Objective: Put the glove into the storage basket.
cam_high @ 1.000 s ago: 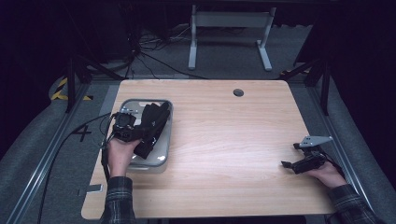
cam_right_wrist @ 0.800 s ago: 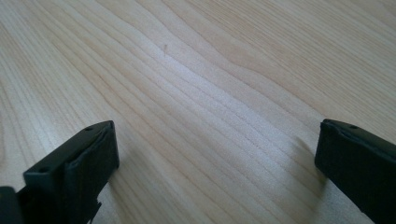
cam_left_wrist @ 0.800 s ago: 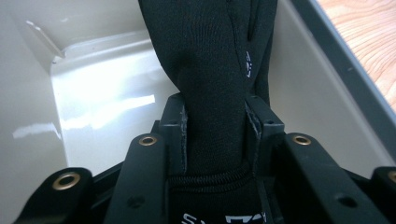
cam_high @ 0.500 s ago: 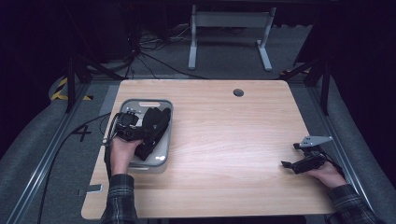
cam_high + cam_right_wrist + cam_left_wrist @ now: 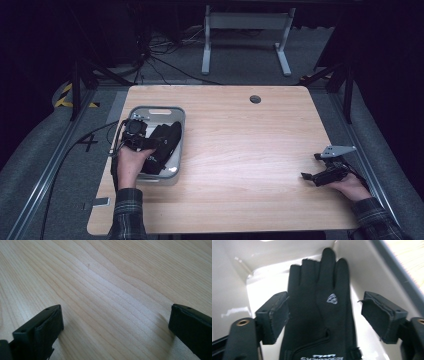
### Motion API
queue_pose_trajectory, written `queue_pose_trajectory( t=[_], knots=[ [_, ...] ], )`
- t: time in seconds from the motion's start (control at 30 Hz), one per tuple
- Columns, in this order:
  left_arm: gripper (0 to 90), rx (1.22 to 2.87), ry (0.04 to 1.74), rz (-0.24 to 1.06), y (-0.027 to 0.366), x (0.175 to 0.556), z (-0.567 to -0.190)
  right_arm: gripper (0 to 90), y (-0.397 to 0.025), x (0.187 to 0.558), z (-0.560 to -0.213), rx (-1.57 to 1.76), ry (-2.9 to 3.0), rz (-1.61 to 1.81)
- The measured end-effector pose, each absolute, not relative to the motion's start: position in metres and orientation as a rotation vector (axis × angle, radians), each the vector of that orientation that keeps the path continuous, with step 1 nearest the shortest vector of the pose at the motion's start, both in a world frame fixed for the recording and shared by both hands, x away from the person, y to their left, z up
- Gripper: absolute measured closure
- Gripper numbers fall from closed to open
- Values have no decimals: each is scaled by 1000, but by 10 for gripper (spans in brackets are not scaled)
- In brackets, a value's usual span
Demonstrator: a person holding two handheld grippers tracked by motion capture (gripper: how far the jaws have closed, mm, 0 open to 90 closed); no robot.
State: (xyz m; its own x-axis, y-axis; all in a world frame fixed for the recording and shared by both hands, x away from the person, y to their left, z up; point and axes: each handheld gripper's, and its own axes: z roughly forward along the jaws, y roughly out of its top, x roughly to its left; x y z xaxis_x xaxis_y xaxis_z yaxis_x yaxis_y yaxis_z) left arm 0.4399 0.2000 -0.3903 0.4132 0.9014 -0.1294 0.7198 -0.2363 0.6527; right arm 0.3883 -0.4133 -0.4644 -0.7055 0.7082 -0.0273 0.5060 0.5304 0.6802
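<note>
A black glove (image 5: 167, 140) with a small silver logo lies flat, fingers pointing away from me, in a pale grey tray (image 5: 150, 108) at the table's left. My left gripper (image 5: 145, 142) hangs low over it inside the tray. In the left gripper view the left gripper (image 5: 325, 317) is open, its pads on either side of the glove (image 5: 322, 310); the left pad is at the glove's edge and the right one stands clear of it. The tray's wall (image 5: 234, 290) rises close by. My right gripper (image 5: 309, 176) rests open near the table's right edge, with bare wood between the jaws of the right gripper (image 5: 115, 327).
The wooden table (image 5: 250, 150) has a round cable hole (image 5: 255, 99) near its far edge. Beyond the table stands a metal frame (image 5: 245, 30) on dark floor with cables. A cable (image 5: 75, 150) trails from the left gripper off the table's left side.
The glove has sunk lower and flatter into the tray. My left gripper has shifted slightly toward me over it. The right gripper has not moved.
</note>
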Motion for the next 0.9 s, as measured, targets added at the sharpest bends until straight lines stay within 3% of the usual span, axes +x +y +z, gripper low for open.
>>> queue_pose_trajectory(
  t=[0.23,0.9],
  knots=[
    [161,2021,1303,350,180,434,-381,3,-413,388,-464,1011,2473,955],
    [158,2009,1047,281,93,415,-370,3,-413,388,-464,1010,2473,955]
  ],
)
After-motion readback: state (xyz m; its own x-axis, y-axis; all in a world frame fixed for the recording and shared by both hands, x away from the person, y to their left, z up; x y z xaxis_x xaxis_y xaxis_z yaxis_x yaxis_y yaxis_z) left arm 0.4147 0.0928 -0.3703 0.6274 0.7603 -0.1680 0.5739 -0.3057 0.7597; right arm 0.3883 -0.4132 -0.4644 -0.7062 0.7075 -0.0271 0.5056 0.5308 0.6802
